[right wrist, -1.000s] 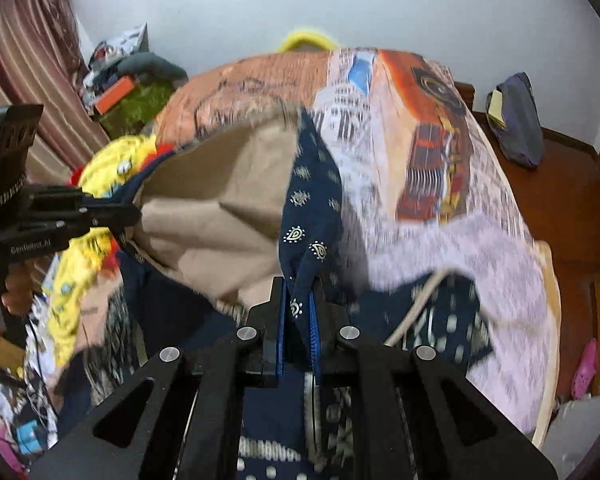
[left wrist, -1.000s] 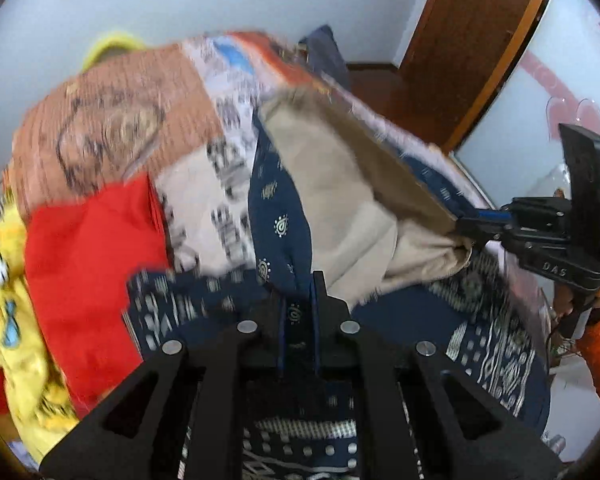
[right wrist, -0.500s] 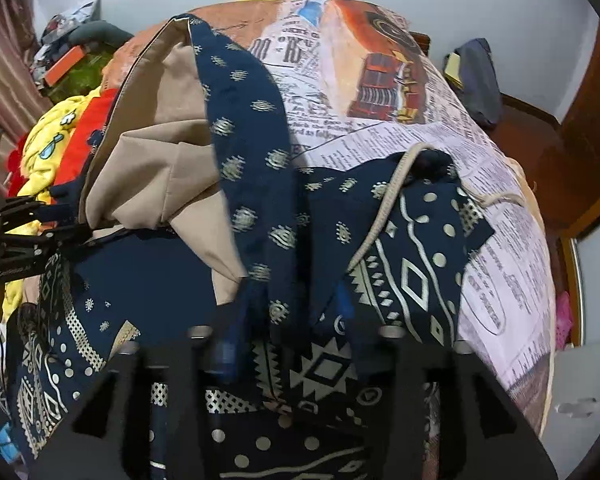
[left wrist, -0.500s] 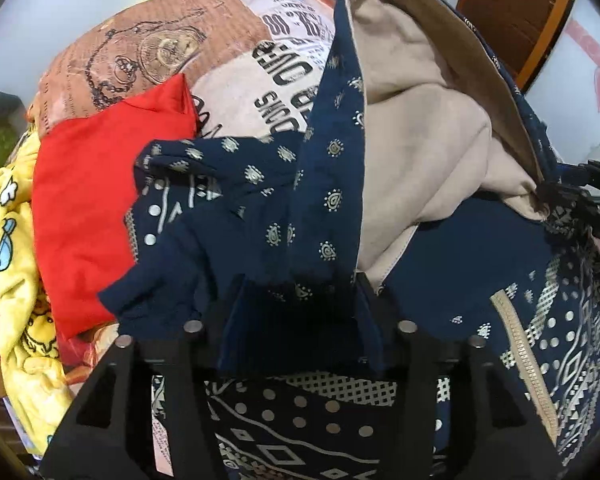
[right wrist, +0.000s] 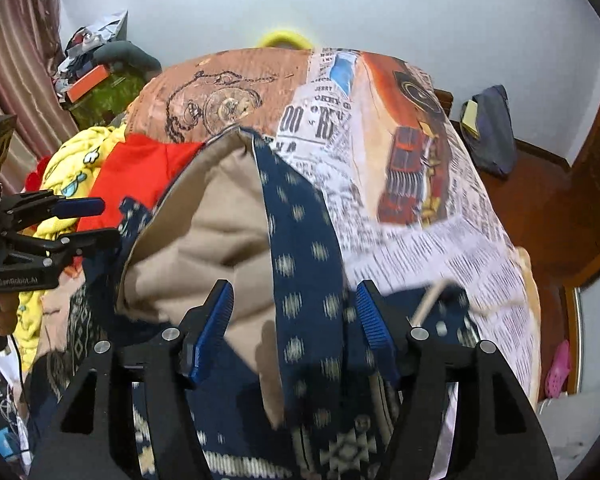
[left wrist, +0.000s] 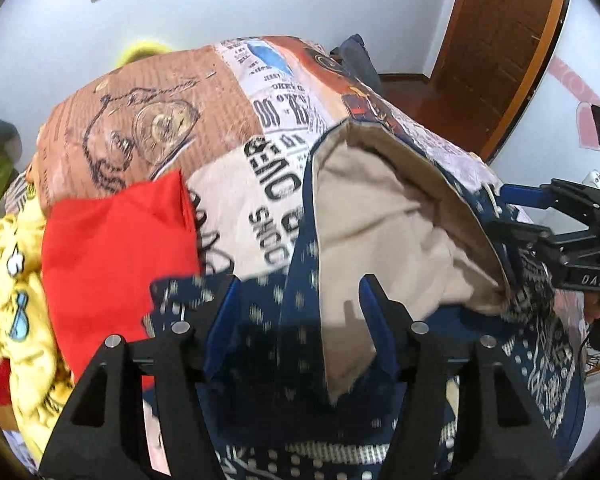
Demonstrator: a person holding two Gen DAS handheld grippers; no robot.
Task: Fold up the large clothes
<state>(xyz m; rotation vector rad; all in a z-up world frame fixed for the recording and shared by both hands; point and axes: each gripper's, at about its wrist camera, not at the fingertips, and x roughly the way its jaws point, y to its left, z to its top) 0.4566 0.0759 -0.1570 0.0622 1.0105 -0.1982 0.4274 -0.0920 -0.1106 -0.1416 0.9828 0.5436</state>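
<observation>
Garment: I see one navy patterned hooded garment [left wrist: 260,332] with a tan lining [left wrist: 380,216], lying on the bed over the newspaper-print bedspread [left wrist: 276,184]; it fills the near half of both my views.
Garment axis: from my right wrist view its long axis runs from just under my tongs away up the bed, and the tan-lined part comes to a peak at the far end [right wrist: 240,132].
Dotted band: one navy band with pale dots [right wrist: 304,240] runs along that same axis, from the peak down between my right fingers.
Drawcord: I count one pale cord [right wrist: 430,300] on the navy cloth just right of my right tongs.
Left tongs: my left gripper [left wrist: 296,300] stands released; its jaws have just been opening, the dotted navy cloth lies between the blue pads [left wrist: 220,320] but they do not press on it.
Right tongs: my right gripper [right wrist: 296,304] is also released, its jaws just opened, the dotted band lying loose between the pads [right wrist: 370,324].
Tongs count: two, one at each side edge of the tan-lined part; each shows up in the other's view, jaws apart.
Other laundry: one red piece [left wrist: 112,256] left of the garment, touching its navy edge, and one yellow cartoon-print piece [left wrist: 16,304] further left.
Hand: part of a person's hand [right wrist: 2,316] shows on the left tool's grip.
Room: one wooden door [left wrist: 496,40] beyond the bed.
</observation>
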